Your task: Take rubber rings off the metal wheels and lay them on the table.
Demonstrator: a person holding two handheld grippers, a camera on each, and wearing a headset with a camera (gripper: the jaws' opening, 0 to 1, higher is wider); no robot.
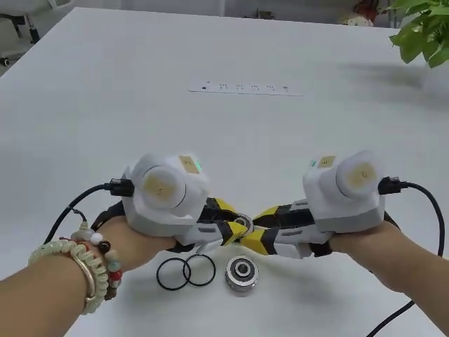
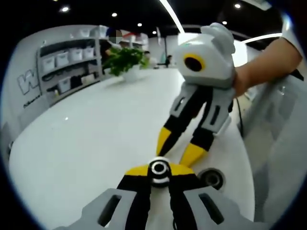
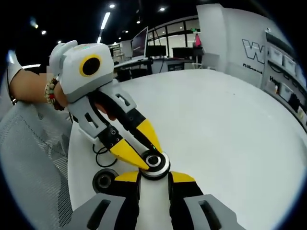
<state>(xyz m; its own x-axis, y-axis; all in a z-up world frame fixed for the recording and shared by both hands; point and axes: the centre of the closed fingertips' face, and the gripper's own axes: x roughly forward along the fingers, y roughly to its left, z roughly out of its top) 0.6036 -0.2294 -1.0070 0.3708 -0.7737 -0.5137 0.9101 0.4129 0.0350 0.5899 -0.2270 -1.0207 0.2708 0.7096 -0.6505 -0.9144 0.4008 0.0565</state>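
My left gripper (image 1: 235,223) is shut on a small metal wheel (image 1: 243,224) and holds it just above the white table (image 1: 231,147). From the right, my right gripper (image 1: 254,228) meets it, jaws open, with the yellow tips either side of the wheel's edge. In the left gripper view the wheel (image 2: 159,170) sits between my own tips, with the right gripper (image 2: 176,153) spread just beyond it. The right gripper view has the wheel (image 3: 156,163) just ahead of my tips. Two black rubber rings (image 1: 158,274) (image 1: 215,270) lie overlapping on the table beside a second wheel (image 1: 242,272).
A flush power strip (image 1: 245,88) is set in the table's far middle. A green plant (image 1: 421,31) stands at the far right corner. Black cables (image 1: 77,203) trail from both grippers toward me. The second wheel (image 2: 211,178) lies close under the grippers.
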